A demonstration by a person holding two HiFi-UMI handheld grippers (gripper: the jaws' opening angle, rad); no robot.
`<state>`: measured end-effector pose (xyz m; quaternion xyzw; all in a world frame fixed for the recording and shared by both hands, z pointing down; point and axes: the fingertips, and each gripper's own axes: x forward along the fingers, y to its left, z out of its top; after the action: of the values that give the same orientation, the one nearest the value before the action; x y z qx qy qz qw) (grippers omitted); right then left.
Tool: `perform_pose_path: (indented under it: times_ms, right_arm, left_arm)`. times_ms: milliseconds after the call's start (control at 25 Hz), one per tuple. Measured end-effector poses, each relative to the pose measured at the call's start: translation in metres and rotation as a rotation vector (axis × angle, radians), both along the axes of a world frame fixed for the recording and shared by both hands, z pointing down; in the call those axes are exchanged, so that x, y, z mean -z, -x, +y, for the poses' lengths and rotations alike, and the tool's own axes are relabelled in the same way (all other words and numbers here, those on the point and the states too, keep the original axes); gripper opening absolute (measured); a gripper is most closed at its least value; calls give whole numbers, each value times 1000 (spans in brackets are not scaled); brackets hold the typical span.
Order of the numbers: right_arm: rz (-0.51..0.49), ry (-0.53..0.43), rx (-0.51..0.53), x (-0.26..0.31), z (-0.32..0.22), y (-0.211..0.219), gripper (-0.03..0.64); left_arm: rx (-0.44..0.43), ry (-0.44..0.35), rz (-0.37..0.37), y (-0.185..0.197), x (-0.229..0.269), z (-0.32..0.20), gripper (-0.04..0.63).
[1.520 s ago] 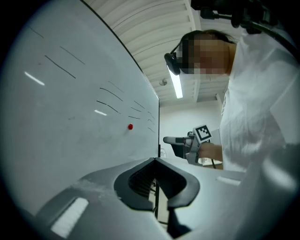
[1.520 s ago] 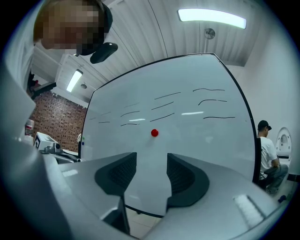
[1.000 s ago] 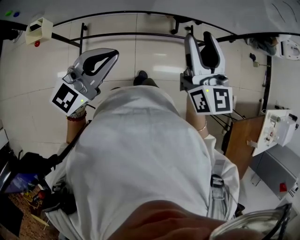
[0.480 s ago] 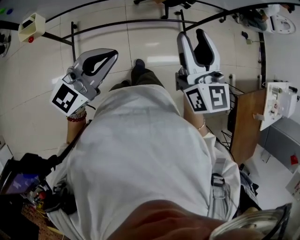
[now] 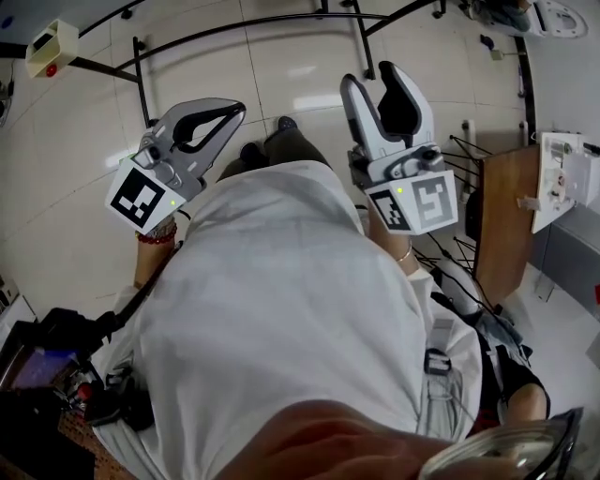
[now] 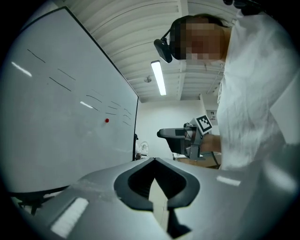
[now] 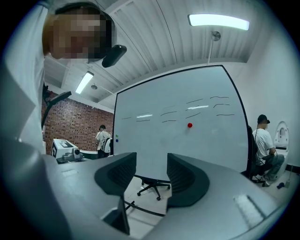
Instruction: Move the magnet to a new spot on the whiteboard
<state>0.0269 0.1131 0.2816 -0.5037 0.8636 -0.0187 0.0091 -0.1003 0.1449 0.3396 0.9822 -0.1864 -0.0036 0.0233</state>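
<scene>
The magnet (image 7: 189, 125) is a small red dot on the upright whiteboard (image 7: 187, 150), under some handwritten dashes. In the left gripper view the magnet (image 6: 107, 120) shows on the whiteboard (image 6: 56, 117) at the left. Both grippers are held in the air well short of the board. My left gripper (image 5: 232, 111) is shut with nothing in it, its tips touching in its own view (image 6: 153, 162). My right gripper (image 5: 373, 80) is open and empty, its jaws framing the board's lower part (image 7: 151, 166). The right gripper (image 6: 180, 135) also appears across in the left gripper view.
An office chair (image 7: 151, 183) stands under the board, between its black stand rails (image 5: 244, 28). One person (image 7: 101, 138) stands far left by a brick wall; another (image 7: 263, 150) sits right of the board. A wooden panel (image 5: 497, 220) and a white device (image 5: 558, 178) are at my right.
The head view has shifted, so the floor and stand rails sit higher in the picture. My right gripper has drifted slightly left and up. Neither gripper's jaws have changed.
</scene>
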Motion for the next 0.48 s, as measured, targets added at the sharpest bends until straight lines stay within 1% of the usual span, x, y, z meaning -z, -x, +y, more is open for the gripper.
perform_pose_path:
  times_ms: [160,320,400,480]
  right_arm:
    - [68,-32,-37,5,-8,-7,199]
    - [73,-21,-18,7,-24,-8,198]
    - [64,-39,13,14,-31,-6,198]
    - [46,-64,44,21,-35,-7,198]
  left_arm:
    - [41,12,16,10,3,-10,6]
    - [87,32,12,21,1,-25,6]
    - [71,26,38,13,15,-24,6]
    - [25,-6,60,-3,33,-21,6]
